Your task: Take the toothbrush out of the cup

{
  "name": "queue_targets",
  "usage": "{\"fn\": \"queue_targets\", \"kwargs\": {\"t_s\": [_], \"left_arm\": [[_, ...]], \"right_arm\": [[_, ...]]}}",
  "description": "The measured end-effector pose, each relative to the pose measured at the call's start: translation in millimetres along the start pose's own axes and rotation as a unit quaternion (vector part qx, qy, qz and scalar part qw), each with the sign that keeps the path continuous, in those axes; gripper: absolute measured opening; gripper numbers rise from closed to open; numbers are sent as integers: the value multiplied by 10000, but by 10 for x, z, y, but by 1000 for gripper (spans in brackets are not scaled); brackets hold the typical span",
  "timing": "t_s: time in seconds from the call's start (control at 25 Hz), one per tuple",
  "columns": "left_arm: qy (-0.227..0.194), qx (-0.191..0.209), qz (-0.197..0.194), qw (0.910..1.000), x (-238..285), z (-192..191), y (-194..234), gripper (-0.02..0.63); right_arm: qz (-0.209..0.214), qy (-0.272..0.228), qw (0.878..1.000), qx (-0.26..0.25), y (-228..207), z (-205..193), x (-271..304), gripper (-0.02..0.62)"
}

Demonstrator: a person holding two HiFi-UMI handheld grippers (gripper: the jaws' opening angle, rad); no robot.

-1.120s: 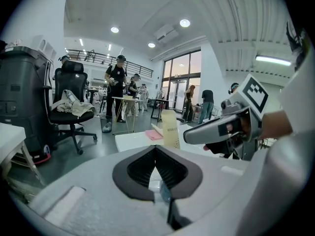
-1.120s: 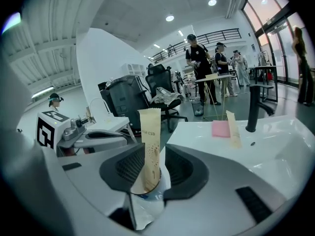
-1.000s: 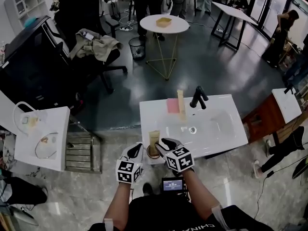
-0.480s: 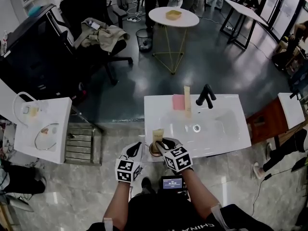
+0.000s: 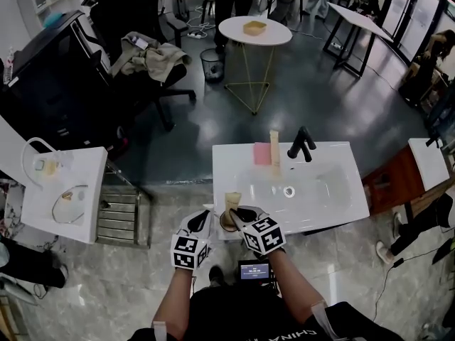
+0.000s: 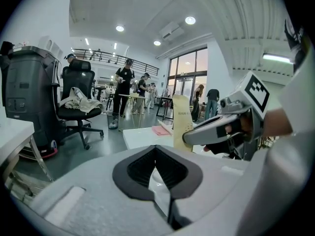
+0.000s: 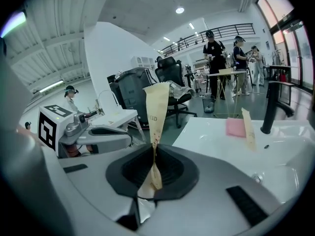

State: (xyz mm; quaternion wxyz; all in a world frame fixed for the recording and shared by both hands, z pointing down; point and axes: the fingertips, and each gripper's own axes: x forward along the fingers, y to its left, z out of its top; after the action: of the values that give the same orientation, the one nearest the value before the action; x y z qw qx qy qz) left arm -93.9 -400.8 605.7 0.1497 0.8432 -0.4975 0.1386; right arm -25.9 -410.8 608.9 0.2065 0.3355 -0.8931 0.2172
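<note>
A tall beige paper-wrapped toothbrush (image 5: 232,202) stands in a brown cup (image 5: 224,225) at the front left corner of the white sink counter (image 5: 234,163). My right gripper (image 5: 238,214) has just been closing and its pads now pinch the wrapper's lower part, seen in the right gripper view (image 7: 157,107) running down between the jaws (image 7: 154,151). My left gripper (image 5: 202,223) hovers just left of the cup, apart from it. Its jaws (image 6: 156,154) meet with nothing between them. The left gripper view shows the wrapped toothbrush (image 6: 180,122) beside the right gripper (image 6: 216,130).
On the counter's far side lie a pink cloth (image 5: 258,154) and a second upright beige package (image 5: 274,150), next to a black faucet (image 5: 298,143). The basin (image 5: 320,185) takes the counter's right half. A small white table (image 5: 85,212) and a metal rack (image 5: 121,222) stand to the left.
The right gripper's jaws have closed onto the wrapped toothbrush, which stood between them a second ago. Both hands have stayed about where they were; the head view has shifted slightly.
</note>
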Motion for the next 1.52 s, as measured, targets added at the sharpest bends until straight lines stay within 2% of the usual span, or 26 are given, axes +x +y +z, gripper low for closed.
{"fn": "queue_targets", "kwargs": {"t_s": [0.68,0.92,1.2,1.52], "left_arm": [[-146,300,-228,9992,-10,202,-176,9],[-203,434,-346,9983,47,278,-270,9],[-200,551,-537,9968,139,289,-441,9],[-184,587,-713,9956,217,274,-606,9]], "right_arm": [[-109,-617,9979,-130,37,435,-369,28],[-144,-1072,9941,-36,-4,616,-579,28],[-768,-1505,9856,105,-289,689,-897,28],[-1435,-1369,9798,246,-556,429,-1092,28]]}}
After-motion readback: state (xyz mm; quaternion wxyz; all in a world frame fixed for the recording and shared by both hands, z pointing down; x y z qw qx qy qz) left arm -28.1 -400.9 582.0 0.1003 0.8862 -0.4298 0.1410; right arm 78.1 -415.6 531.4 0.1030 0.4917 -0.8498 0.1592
